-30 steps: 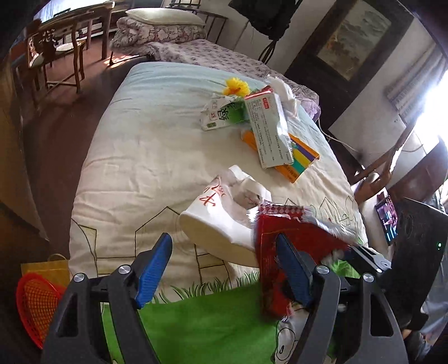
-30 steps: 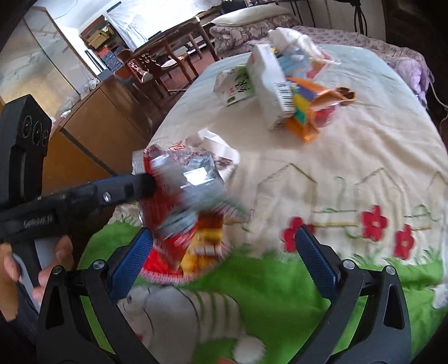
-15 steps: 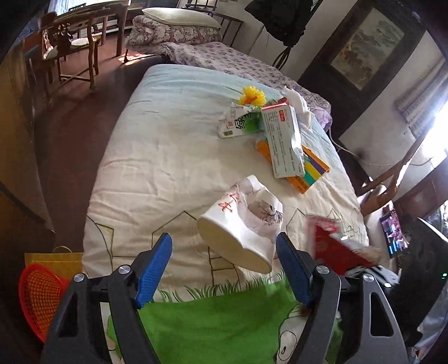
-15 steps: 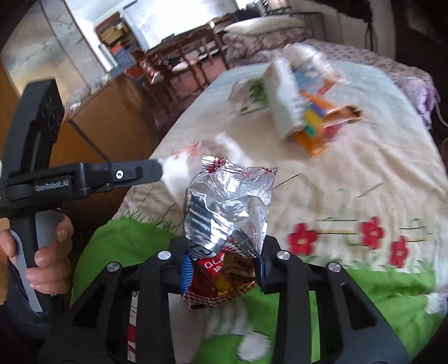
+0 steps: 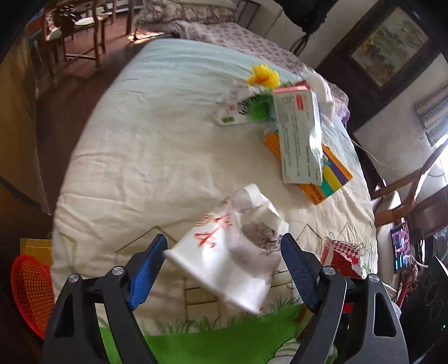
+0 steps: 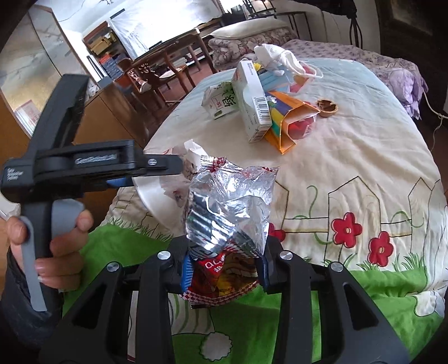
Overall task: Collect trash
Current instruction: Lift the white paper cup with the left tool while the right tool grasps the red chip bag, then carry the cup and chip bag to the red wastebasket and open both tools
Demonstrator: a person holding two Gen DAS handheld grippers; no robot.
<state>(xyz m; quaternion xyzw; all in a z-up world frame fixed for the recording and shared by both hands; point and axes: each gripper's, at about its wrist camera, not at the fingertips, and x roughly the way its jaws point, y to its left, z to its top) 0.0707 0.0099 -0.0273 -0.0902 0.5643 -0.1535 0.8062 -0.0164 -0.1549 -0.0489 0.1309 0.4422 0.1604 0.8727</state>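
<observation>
My right gripper (image 6: 224,268) is shut on a red and silver foil snack bag (image 6: 229,212) and holds it above the bed's near end; the bag also shows in the left wrist view (image 5: 340,259). My left gripper (image 5: 224,268) is open, its blue pads on either side of a white paper cup (image 5: 226,252) with red writing and crumpled paper inside. The cup lies on its side on the quilt (image 5: 140,168) and also shows behind the left gripper in the right wrist view (image 6: 156,193). More trash sits farther up the bed: a white carton box (image 6: 252,100), a green-and-white milk carton (image 6: 221,100), an orange box (image 6: 291,123).
A red mesh basket (image 5: 30,294) and a yellow bag (image 5: 35,246) stand on the floor left of the bed. White tissue (image 6: 277,57) and a nutshell (image 6: 327,107) lie by the pile. Wooden chairs (image 5: 75,25) stand beyond the bed's far left.
My right gripper closed on the snack bag and lifted it off the bed. My left gripper moved forward, so the cup now sits between its open fingers.
</observation>
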